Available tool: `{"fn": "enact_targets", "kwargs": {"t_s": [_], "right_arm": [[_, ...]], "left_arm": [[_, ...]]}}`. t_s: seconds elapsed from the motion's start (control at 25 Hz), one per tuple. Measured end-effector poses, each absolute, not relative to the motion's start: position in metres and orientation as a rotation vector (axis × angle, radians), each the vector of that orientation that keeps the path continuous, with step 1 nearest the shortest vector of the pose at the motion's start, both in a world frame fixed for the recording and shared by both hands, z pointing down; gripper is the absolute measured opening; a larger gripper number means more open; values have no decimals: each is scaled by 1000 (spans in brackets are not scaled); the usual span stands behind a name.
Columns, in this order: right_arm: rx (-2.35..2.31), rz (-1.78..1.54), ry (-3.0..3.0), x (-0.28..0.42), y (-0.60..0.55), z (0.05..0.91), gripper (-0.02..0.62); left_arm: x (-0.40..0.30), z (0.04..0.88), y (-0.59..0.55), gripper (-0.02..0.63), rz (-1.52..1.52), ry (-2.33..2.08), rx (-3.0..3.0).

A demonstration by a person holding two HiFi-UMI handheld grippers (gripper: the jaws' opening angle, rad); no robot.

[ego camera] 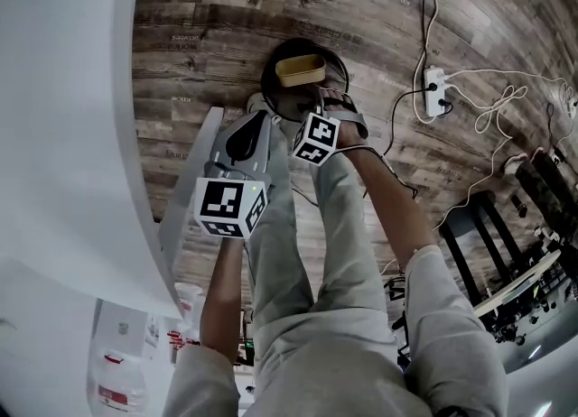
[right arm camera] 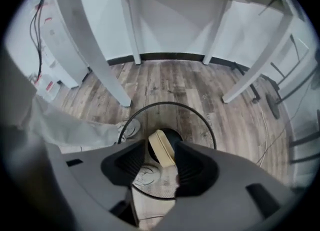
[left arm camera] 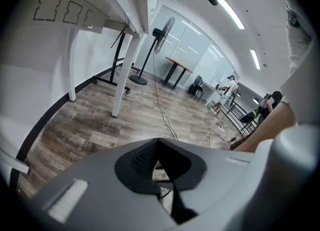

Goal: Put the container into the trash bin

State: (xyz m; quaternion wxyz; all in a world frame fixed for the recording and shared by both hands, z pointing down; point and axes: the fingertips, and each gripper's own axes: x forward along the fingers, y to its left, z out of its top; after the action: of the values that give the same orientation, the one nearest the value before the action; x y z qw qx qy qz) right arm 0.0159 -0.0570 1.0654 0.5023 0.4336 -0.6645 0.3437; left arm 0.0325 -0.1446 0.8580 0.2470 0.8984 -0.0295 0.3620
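Container [ego camera: 300, 70], tan and oblong, lies inside the trash bin [ego camera: 267, 68]. From the head view its long axis runs side to side across the bin's mouth, a touch tilted, with what looks like its hollow side facing up. The black wire bin stands on the plank floor [ego camera: 226, 27]. The right tool [ego camera: 330, 97] hangs over the bin's near rim and points steeply down, with the container beyond its tips and clear of them. The left tool [ego camera: 257, 119] is beside the bin, on its left and a little nearer the person. A white bench [ego camera: 63, 135] stretches well off to the bin's left, and a power strip [ego camera: 433, 90] lies on the floor well to its right.

In the left gripper view, neither bin nor container shows. The left tool [left arm camera: 159, 142] has its tips drawn together with nothing in them, and a standing fan [left arm camera: 162, 32] is far across the floor.

The right gripper view looks straight down into the bin [right arm camera: 166, 103]. The right tool [right arm camera: 160, 142] stands wide, its pads touching nothing. The container [right arm camera: 162, 149] shows in the gap between them, down in the bin. Seen here edge-on, it runs lengthwise away from the tool and leans slightly to one side.
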Motion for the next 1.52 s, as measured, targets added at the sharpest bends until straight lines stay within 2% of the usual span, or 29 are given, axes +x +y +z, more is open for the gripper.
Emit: {"fn": "enact_targets", "kwargs": {"t_s": [0.32,0.56,0.72,1.2,1.52], "right_arm": [[1457,1215,-1560,41,-65,1026,136],[1650,1290,-1557,57,-68,990,58],[1710,1314,-1557,59,-62,964,36],[1938,1345,-1533,80,-45,870,15],[2116,1203,-1561,107,-61,782,15]], "left_arm": [[37,853,-144,9,987,-82,2456],[45,843,-144,10,978,-81,2472],[50,831,-142,9,970,-77,2483],[58,787,-137,10,942,-79,2505],[70,737,-145,9,888,-85,2556]]}}
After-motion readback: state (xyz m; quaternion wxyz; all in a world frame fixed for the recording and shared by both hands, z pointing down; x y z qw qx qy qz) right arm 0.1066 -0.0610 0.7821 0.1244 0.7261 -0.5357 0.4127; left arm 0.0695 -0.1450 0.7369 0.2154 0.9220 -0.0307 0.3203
